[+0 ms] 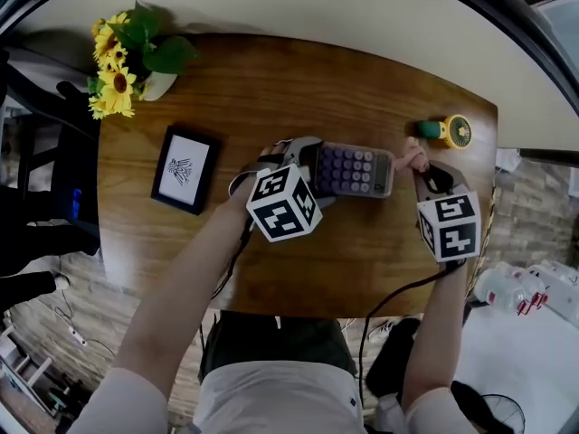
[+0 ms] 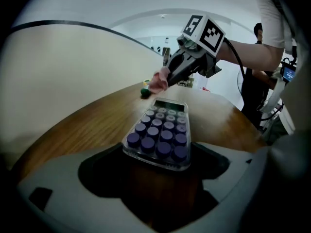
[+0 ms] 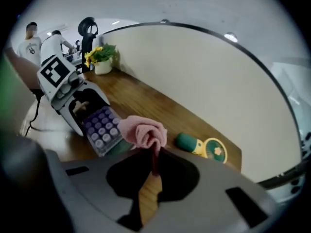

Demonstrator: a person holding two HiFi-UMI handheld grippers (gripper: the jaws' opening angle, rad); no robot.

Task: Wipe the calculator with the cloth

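A clear calculator (image 1: 355, 171) with purple keys lies on the wooden table (image 1: 271, 89). My left gripper (image 1: 306, 166) is shut on its left end. In the left gripper view the calculator (image 2: 160, 136) sits between the jaws, display end pointing away. My right gripper (image 1: 418, 166) is shut on a bunched pink cloth (image 1: 413, 157), which hangs at the calculator's right end. In the right gripper view the cloth (image 3: 144, 132) bulges out past the jaws, right beside the calculator (image 3: 101, 127). Whether the cloth touches the calculator I cannot tell.
A small green and yellow fan (image 1: 449, 131) lies at the table's far right, close to the cloth. A pot of sunflowers (image 1: 122, 57) stands at the far left corner. A black picture frame (image 1: 185, 168) lies left of the calculator. People stand in the background (image 3: 30, 41).
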